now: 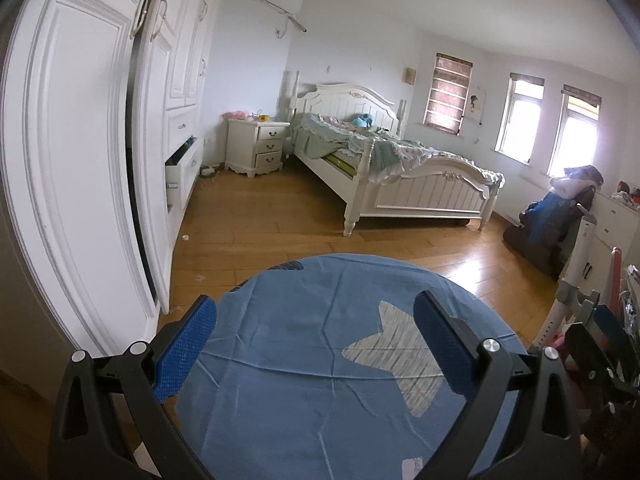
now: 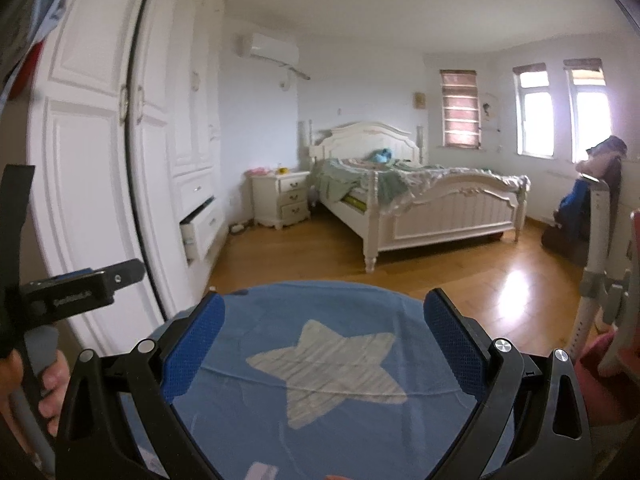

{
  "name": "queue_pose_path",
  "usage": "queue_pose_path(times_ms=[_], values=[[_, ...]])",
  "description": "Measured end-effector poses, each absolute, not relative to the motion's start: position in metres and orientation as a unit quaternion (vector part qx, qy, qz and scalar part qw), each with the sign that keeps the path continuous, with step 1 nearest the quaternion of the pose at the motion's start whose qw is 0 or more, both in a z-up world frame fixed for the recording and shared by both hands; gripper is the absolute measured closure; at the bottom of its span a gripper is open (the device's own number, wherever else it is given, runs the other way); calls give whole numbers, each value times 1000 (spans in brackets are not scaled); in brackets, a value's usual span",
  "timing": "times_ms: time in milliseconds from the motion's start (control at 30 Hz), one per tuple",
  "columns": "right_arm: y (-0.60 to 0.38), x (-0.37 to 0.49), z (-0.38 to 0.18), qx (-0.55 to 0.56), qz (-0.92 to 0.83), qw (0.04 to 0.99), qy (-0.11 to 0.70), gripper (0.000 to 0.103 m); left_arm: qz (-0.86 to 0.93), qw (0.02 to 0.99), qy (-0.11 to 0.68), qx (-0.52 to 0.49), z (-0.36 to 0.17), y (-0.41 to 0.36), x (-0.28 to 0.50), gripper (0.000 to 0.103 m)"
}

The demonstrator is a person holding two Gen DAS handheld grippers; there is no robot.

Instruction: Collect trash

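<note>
My left gripper [image 1: 316, 320] is open and empty, held above a round table covered with a blue cloth [image 1: 304, 360] that has a grey star print. My right gripper [image 2: 324, 320] is also open and empty over the same blue cloth [image 2: 240, 420]. A small white scrap [image 1: 185, 237] lies on the wooden floor next to the wardrobe. Small bits of litter [image 1: 199, 278] lie on the floor nearer the table. The left gripper's body [image 2: 80, 284] shows at the left of the right wrist view, held in a hand.
A white wardrobe [image 1: 80, 140] with an open drawer [image 1: 180, 168] lines the left wall. A white bed [image 1: 400, 168] and nightstand [image 1: 258, 144] stand at the far side. A chair piled with clothes [image 1: 560, 216] and a white stand [image 1: 580, 280] are on the right.
</note>
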State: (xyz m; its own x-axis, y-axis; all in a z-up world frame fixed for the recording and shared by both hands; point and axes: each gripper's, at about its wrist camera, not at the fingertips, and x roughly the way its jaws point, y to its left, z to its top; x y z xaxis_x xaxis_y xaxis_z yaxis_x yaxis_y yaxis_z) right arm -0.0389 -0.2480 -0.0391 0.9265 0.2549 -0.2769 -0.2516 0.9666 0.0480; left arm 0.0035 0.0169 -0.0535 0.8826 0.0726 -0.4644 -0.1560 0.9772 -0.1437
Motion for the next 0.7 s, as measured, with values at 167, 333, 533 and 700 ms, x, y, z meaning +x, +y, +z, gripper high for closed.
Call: queue_pose_path(times_ms=[167, 333, 533, 700], values=[[-254, -42, -43, 12, 127, 982, 143, 5, 59, 966, 236, -90, -53, 14, 1, 5], [-256, -43, -44, 16, 124, 982, 144, 5, 49, 968, 233, -84, -53, 11, 0, 5], [-258, -44, -44, 18, 121, 982, 147, 5, 41, 966, 237, -89, -53, 12, -2, 5], [-256, -44, -44, 16, 121, 982, 147, 5, 44, 963, 249, -98, -55, 14, -1, 5]])
